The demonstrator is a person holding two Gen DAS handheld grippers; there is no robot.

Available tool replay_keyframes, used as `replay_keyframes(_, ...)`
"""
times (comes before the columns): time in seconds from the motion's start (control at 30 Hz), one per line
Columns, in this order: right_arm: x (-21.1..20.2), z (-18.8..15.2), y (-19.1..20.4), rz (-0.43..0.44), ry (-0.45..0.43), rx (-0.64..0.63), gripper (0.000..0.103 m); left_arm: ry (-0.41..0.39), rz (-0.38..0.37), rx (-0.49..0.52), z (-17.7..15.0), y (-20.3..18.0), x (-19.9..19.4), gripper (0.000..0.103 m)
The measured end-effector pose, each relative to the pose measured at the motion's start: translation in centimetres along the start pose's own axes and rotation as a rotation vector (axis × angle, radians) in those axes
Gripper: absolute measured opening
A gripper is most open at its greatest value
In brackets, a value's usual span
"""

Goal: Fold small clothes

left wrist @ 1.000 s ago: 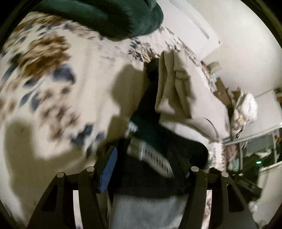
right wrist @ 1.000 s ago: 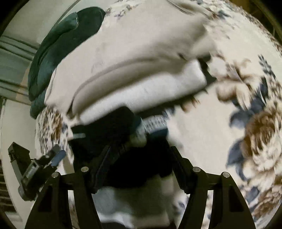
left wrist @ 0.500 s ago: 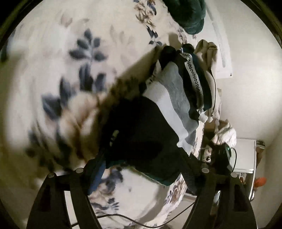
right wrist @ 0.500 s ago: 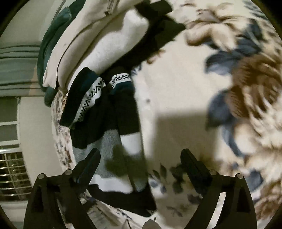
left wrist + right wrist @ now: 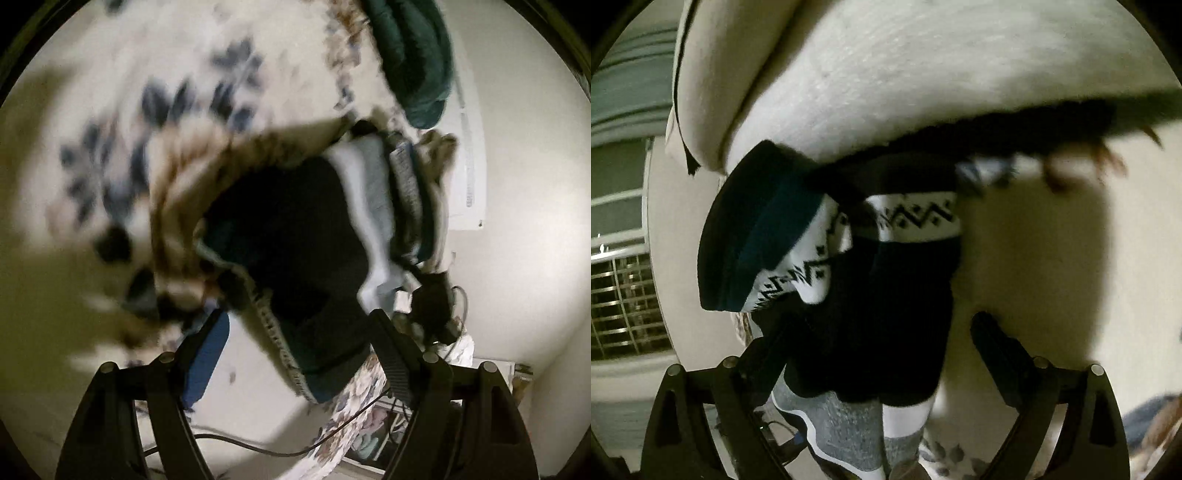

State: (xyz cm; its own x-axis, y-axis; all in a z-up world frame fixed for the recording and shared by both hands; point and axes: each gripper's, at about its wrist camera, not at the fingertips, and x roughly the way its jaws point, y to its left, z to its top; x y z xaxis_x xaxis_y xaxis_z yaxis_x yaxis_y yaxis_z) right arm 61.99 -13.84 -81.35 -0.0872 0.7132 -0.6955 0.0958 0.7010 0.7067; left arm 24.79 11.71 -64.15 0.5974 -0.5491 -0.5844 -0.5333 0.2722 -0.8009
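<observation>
Both grippers, left (image 5: 299,332) and right (image 5: 882,336), gape wide, gripping nothing. Centre frame between their fingers lies the knitted sweater (image 5: 295,236), dark wool with grey-white stripes and a zigzag band, on the floral bedspread (image 5: 177,74). Fluffy cream fabric (image 5: 923,74) fills the right view's top.

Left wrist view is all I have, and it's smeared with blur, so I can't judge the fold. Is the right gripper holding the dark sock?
Observer: No. The right gripper is open, its fingers wide apart. The dark sock lies between them, unclamped.
Operator: What is at the sock's far end?
Observer: A folded cream fleece garment. The sock's far end runs into the shadow under its edge.
Operator: Is there any pattern I could align by?
Observer: Yes. White bands with black zigzags cross the sock near that end.
</observation>
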Motion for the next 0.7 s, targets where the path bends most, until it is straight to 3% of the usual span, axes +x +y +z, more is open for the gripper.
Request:
replay_keyframes(0.1,0.4,0.4,-0.1,0.032,0.012,-0.002,0.096,0.005,-0.026,-0.047,0.1,1.0,2.6,0.076)
replay_keyframes(0.33,1.5,1.0,-0.3,0.099,0.006,0.001,0.097,-0.143,-0.075,-0.115,3.0,-1.1,5.7,0.074)
replay_keyframes(0.37,1.7,1.1,-0.3,0.102,0.002,0.004,0.096,-0.154,-0.079,-0.118,3.2,-1.4,5.7,0.061)
replay_keyframes(0.4,1.8,1.2,-0.4,0.112,-0.006,0.009,0.092,-0.165,-0.091,-0.121,3.7,-1.8,5.6,0.039)
replay_keyframes(0.43,2.2,1.1,-0.3,0.114,-0.014,0.012,0.086,-0.168,-0.098,-0.119,4.4,-2.3,5.3,0.034)
replay_keyframes(0.53,2.4,0.2,-0.4,0.099,-0.029,0.017,0.045,-0.164,-0.107,-0.044,6.0,-4.1,3.8,0.028)
replay_keyframes(0.57,2.0,-0.2,-0.7,0.112,-0.042,0.025,0.036,-0.153,-0.105,-0.019,6.4,-4.5,3.5,0.027)
replay_keyframes(0.7,0.6,-5.0,0.1,0.103,-0.123,0.055,0.029,-0.069,-0.065,0.133,9.0,-6.1,0.6,0.026)
